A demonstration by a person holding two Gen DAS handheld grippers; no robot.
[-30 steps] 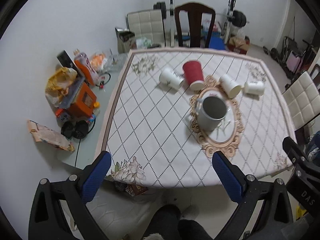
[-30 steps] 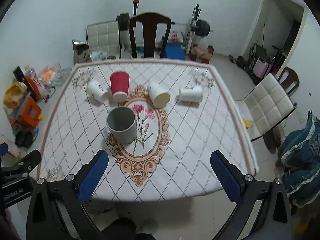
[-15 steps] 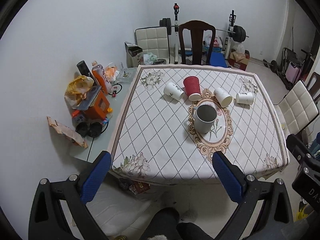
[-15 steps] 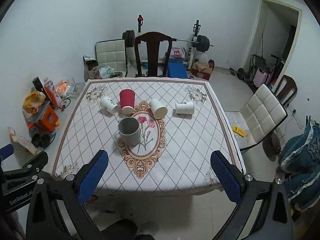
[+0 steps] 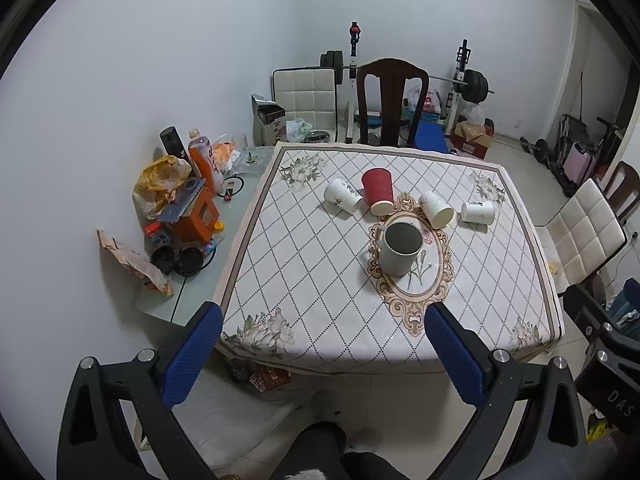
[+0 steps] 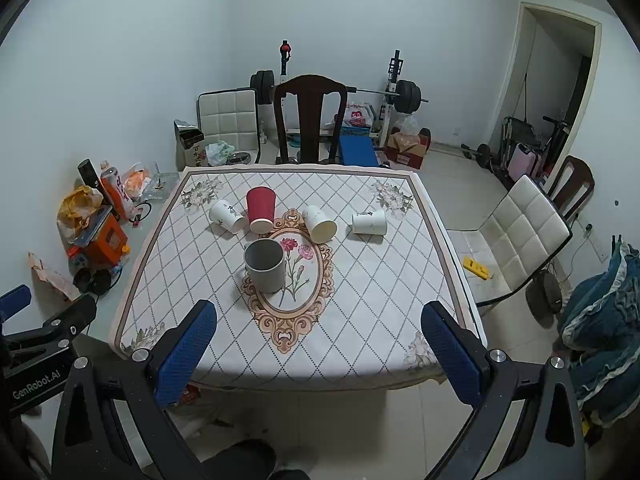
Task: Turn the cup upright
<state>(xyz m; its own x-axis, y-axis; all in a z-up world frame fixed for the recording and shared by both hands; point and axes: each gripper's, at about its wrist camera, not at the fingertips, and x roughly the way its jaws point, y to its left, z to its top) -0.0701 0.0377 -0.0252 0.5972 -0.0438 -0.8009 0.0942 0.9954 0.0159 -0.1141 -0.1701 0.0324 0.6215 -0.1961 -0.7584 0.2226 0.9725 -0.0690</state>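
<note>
A grey mug (image 5: pixel 399 249) (image 6: pixel 265 265) stands upright on the oval flower print of the table. Behind it a red paper cup (image 5: pixel 377 191) (image 6: pixel 261 209) stands upside down. Three white paper cups lie on their sides: one to the left (image 5: pixel 343 195) (image 6: pixel 226 216), one to the right (image 5: pixel 436 209) (image 6: pixel 318 223), one far right (image 5: pixel 477 212) (image 6: pixel 369 222). My left gripper (image 5: pixel 324 356) and right gripper (image 6: pixel 320 354) are open and empty, held back from the table's near edge.
The table (image 6: pixel 380 292) has a diamond-pattern cloth. A dark wooden chair (image 6: pixel 310 120) stands at the far side, a white padded chair (image 6: pixel 524 240) at the right. A low side table with bottles, bags and an orange box (image 5: pixel 192 216) stands at the left. Gym weights line the back wall.
Both grippers have drawn back and up from the table, so it looks smaller and farther. The cups and mug have not moved.
</note>
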